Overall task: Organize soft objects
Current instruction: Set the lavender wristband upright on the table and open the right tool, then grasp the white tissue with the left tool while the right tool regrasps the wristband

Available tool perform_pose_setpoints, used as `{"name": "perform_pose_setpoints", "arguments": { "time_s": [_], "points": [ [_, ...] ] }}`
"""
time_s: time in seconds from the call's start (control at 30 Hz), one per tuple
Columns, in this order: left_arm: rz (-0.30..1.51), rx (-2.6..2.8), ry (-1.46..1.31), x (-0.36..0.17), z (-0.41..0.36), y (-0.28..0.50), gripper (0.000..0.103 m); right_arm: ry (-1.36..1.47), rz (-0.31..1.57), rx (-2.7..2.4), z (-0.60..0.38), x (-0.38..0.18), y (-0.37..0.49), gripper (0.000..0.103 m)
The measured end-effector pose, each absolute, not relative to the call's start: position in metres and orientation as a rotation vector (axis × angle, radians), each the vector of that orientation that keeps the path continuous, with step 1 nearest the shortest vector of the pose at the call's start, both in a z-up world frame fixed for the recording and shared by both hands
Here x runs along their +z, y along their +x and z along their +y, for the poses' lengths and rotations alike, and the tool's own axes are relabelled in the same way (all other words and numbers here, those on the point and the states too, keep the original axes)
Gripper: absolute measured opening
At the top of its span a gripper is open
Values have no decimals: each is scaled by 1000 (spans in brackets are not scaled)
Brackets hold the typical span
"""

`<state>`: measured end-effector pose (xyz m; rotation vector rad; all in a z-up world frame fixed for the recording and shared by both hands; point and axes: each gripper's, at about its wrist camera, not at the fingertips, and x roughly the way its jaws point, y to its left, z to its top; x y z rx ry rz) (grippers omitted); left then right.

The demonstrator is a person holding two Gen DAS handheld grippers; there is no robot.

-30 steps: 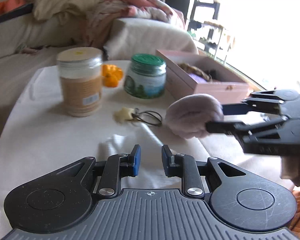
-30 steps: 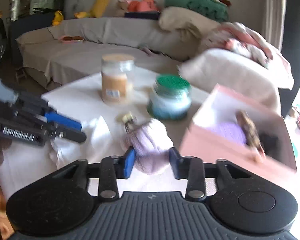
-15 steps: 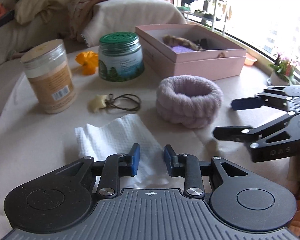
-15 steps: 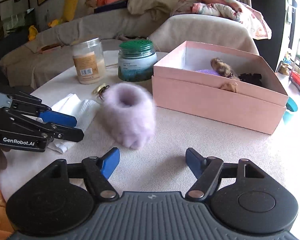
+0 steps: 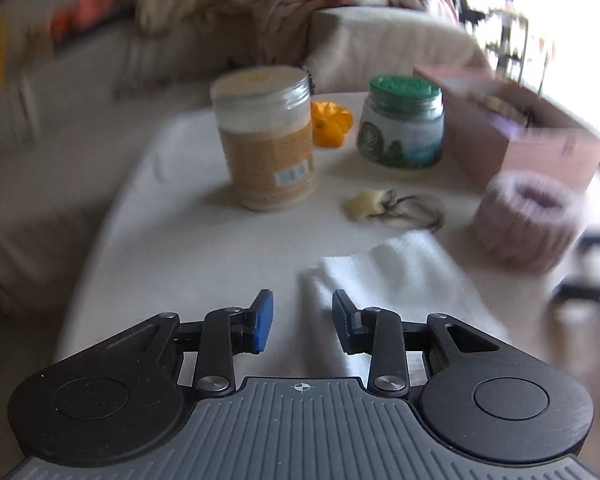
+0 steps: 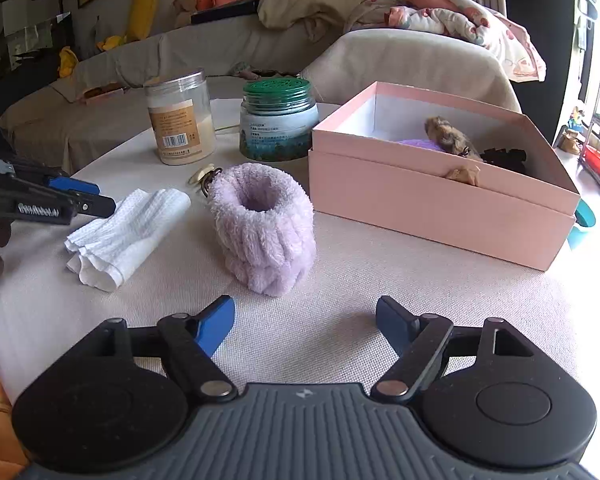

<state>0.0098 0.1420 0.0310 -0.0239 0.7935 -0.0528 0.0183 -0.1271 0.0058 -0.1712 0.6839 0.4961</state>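
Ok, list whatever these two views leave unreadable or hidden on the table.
- Pink box contents: in the right wrist view the near wall hides all but the tops of a purple item, a brown furry one and something black.
- Jar labels: the tall jar and green-lidded jar carry print too small to read.
- Left wrist view: motion blur smears the box and the fuzzy band.
- Orange object: the tall jar partly covers it.
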Motion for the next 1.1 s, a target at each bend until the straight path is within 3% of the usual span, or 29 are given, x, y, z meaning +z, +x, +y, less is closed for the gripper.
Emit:
{"name": "perform_pose_setpoints", "arguments": {
  "time_s": [0.1,0.23,0.7,0.97,1.1],
  "points": [
    [830,-99,-268,27,160,16,37,-176,684,494,-125,5,18,80],
    [838,-169,-333,28,149,23,37,-178,684,494,-125,5,18,80],
    [766,-279,227,22,44,8,42,-182,684,493,-124,5,17,82],
    [749,-131,259,21,69,12,44,-183,684,494,-124,5,17,82],
    [759,-156,148,19,85,17,36,-189,685,498,-124,4,17,84]
  ]
}}
